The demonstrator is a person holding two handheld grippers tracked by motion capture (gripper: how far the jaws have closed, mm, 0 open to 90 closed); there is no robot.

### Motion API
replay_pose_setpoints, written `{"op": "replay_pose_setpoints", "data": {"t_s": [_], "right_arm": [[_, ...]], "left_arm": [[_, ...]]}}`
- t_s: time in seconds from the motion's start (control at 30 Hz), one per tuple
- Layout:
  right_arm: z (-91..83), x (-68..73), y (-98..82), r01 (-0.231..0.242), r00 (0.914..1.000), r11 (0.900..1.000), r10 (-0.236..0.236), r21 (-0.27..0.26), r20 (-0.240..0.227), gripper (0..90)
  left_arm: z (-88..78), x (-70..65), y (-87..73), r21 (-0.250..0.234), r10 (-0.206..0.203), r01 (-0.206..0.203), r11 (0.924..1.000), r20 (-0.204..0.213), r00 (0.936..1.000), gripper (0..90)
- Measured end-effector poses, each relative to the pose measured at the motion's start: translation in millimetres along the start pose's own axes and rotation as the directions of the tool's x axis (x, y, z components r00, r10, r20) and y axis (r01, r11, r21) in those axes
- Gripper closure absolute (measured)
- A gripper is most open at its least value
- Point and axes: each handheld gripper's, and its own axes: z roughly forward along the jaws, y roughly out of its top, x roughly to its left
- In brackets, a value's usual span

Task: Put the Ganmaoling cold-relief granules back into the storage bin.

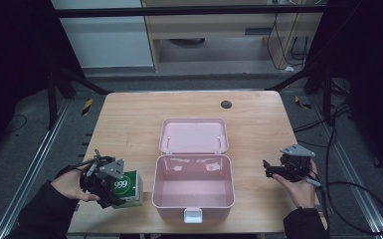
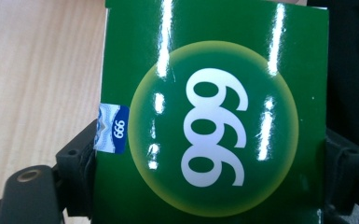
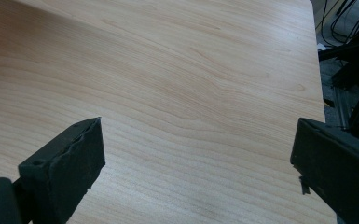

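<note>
The green box (image 2: 214,121) is clamped between the left gripper's (image 1: 110,191) jaws at the table's (image 1: 129,124) near-left, apparently just lifted. The right gripper (image 1: 270,169) is held open, empty. Next, carriage over the open pink case (image 1: 193,186) and release inside are called for.

table (image 1: 129,124): carries everything, hands enter from near edge
case (image 1: 193,186): centre of table, close to near edge, lid open
lid (image 1: 194,135): lies flat behind case, joined along its far wall
latch (image 1: 193,215): on near wall of case
box (image 1: 129,188): left of case, just beside it, between left gripper's jaws
left gripper (image 1: 110,191): left of case, at box
right gripper (image 1: 270,170): right of case, well apart, over bare table
disc (image 1: 226,104): on table behind lid, near far edge
</note>
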Motion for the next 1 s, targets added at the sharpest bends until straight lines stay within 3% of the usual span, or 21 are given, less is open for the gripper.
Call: {"op": "replay_pose_setpoints", "data": {"t_s": [0.33,0.53,0.8,1.0], "right_arm": [[0.0,-0.2,-0.6,-0.003,1.0000,1.000,0.003,0.002,0.004,3.2],[0.1,-0.6,-0.9,-0.004,1.0000,1.000,0.004,0.002,0.005,3.2],[0.2,-0.7,-1.0,-0.003,1.0000,1.000,0.003,0.002,0.004,3.2],[0.3,-0.6,-1.2,-0.003,1.0000,1.000,0.003,0.004,0.002,3.2]], "left_arm": [[-27.8,-5.5,8.4,-0.059,-0.008,0.006,0.9982,-0.022,0.9997,14.4],[-40.0,-8.6,12.9,-0.117,-0.017,0.013,0.9931,-0.028,0.9995,14.5],[-47.2,-10.5,17.8,-0.149,-0.022,0.017,0.9888,-0.031,0.9993,14.6],[-53.5,-9.6,23.1,-0.147,-0.019,0.015,0.9890,-0.025,0.9995,14.7]]}}
